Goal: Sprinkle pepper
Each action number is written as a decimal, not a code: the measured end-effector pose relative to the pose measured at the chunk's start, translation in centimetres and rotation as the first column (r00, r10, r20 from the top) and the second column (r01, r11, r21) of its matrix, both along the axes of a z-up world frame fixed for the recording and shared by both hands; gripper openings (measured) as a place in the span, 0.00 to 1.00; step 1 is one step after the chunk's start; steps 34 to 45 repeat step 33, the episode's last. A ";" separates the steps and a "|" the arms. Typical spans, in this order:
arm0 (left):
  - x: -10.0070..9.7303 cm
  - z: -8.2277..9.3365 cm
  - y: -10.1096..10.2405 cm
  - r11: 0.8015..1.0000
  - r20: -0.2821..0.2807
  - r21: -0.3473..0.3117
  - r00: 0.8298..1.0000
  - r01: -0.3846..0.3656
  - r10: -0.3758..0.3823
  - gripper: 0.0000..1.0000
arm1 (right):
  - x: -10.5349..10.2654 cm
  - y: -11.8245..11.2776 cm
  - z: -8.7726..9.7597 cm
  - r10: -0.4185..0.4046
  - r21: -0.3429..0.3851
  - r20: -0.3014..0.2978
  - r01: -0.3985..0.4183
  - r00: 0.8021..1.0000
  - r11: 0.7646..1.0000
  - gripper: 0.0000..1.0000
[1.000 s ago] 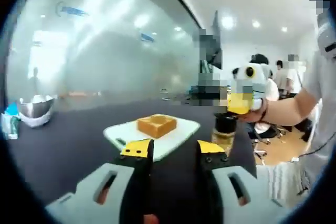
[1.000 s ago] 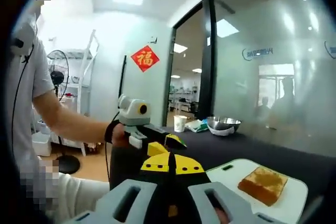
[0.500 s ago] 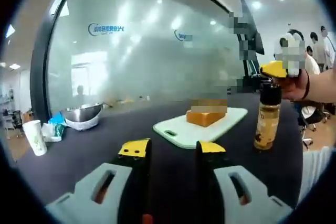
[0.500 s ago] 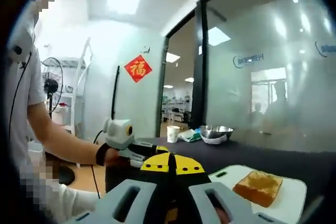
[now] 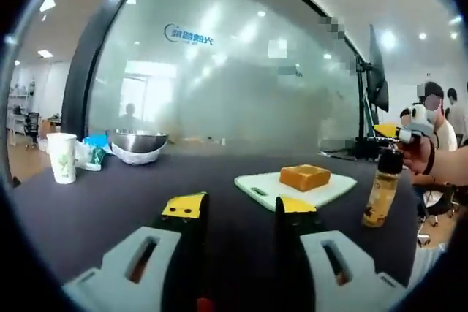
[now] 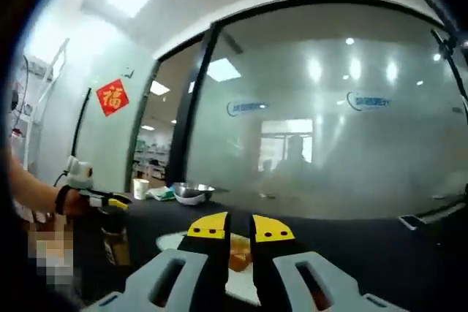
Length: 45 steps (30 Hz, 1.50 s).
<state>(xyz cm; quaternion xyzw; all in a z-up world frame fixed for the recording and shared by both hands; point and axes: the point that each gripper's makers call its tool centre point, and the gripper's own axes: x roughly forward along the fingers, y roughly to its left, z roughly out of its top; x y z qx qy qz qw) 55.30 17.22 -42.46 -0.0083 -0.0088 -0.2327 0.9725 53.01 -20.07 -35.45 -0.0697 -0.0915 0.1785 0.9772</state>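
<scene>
The pepper bottle [image 5: 382, 195], amber with a black cap, stands upright on the dark table to the right of a white cutting board [image 5: 263, 188] that carries a slice of toast [image 5: 304, 176]. My left gripper [image 5: 241, 210] is open and holds nothing, well short of the board. Beyond the bottle's cap, a hand holds my right gripper [image 5: 391, 131]. In the right gripper view my right gripper [image 6: 240, 228] shows a narrow gap with the toast [image 6: 238, 257] seen through it. The left gripper [image 6: 121, 201] hangs at the left, the bottle [image 6: 117, 245] dim below it.
A steel bowl [image 5: 139, 144] and a paper cup [image 5: 62, 178] stand at the table's far left by the frosted glass wall. The same bowl [image 6: 191, 193] and cup [image 6: 141, 188] appear in the right gripper view. A monitor [image 5: 379, 85] and seated people are at the right.
My right gripper's jaws, touching before, now stand slightly apart. Both cameras have swung, so the toast sits centred in the right gripper view. The bottle stays upright on the table.
</scene>
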 end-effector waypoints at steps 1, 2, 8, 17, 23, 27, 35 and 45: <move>0.0 -0.1 -0.1 1.000 0.000 0.015 1.000 -0.004 0.004 0.30 | 0.5 -1.4 -1.1 -0.048 -0.009 -0.028 0.047 0.998 0.999 0.13; -0.4 0.0 -0.6 0.999 0.008 0.032 1.000 -0.010 0.010 0.30 | 1.0 -2.9 -2.3 -0.100 -0.031 -0.065 0.098 0.993 0.995 0.19; 0.0 -0.2 -0.1 0.998 0.012 0.055 1.000 -0.008 0.008 0.30 | 2.5 -8.0 -9.5 -0.241 -0.007 -0.244 0.247 0.939 0.969 0.25; -0.2 -0.5 -0.3 0.994 0.021 0.106 1.000 -0.002 0.000 0.29 | 1.3 -5.0 -8.8 -0.245 -0.170 -0.170 0.217 0.955 0.961 0.24; -0.3 -0.8 -0.3 0.992 0.013 0.126 1.000 0.012 -0.014 0.27 | 1.5 -5.3 -9.2 -0.255 -0.191 -0.171 0.221 0.952 0.956 0.24; -0.3 -0.8 -0.2 0.993 0.006 0.117 1.000 0.008 -0.009 0.26 | 1.4 -5.5 -9.1 -0.254 -0.168 -0.170 0.226 0.952 0.960 0.23; -0.4 -1.2 -0.6 0.990 -0.006 0.141 1.000 0.015 -0.015 0.25 | 1.4 -5.6 -9.2 -0.248 -0.165 -0.175 0.220 0.953 0.961 0.23; -0.4 -1.2 -0.6 0.990 -0.006 0.141 1.000 0.015 -0.015 0.25 | 1.4 -5.6 -9.2 -0.248 -0.165 -0.175 0.220 0.953 0.961 0.23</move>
